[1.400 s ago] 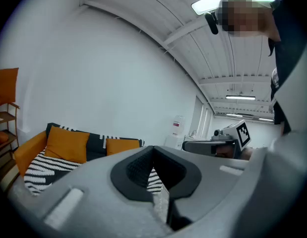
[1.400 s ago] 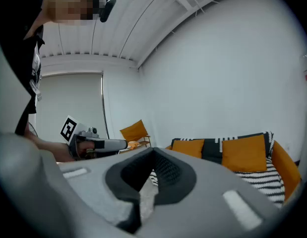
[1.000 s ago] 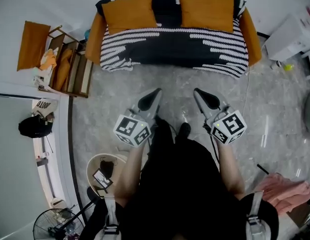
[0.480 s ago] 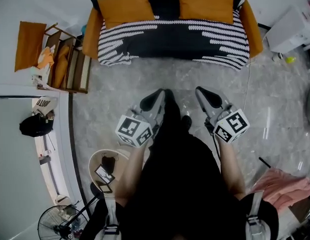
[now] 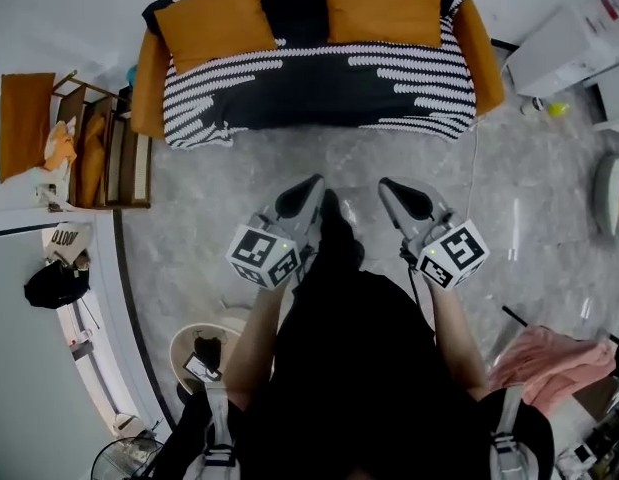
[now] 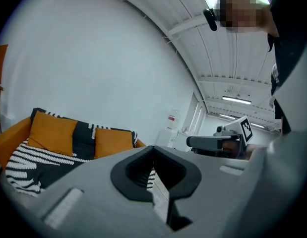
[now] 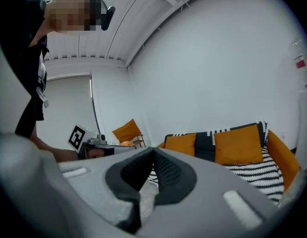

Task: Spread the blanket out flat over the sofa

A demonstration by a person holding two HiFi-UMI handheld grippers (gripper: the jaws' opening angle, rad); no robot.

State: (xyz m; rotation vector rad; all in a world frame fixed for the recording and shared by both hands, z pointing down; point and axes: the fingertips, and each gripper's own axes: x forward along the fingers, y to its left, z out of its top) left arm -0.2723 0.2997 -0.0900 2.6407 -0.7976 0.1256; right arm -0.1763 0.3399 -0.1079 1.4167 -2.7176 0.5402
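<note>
The sofa point(image 5: 478, 53) is cut off at the top and is now framed further left. Before it, the left gripper point(image 5: 313, 181) and right gripper point(image 5: 386, 184) are held shut and empty.

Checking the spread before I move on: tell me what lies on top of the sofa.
A black-and-white striped blanket covers the seat and back of the sofa, with two orange cushions on it. The orange arms show bare. The seat under the blanket is hidden.

Black blanket point(image 5: 319, 88) with white stripes lies spread over the orange sofa point(image 5: 482, 48), covering seat and backrest
</note>
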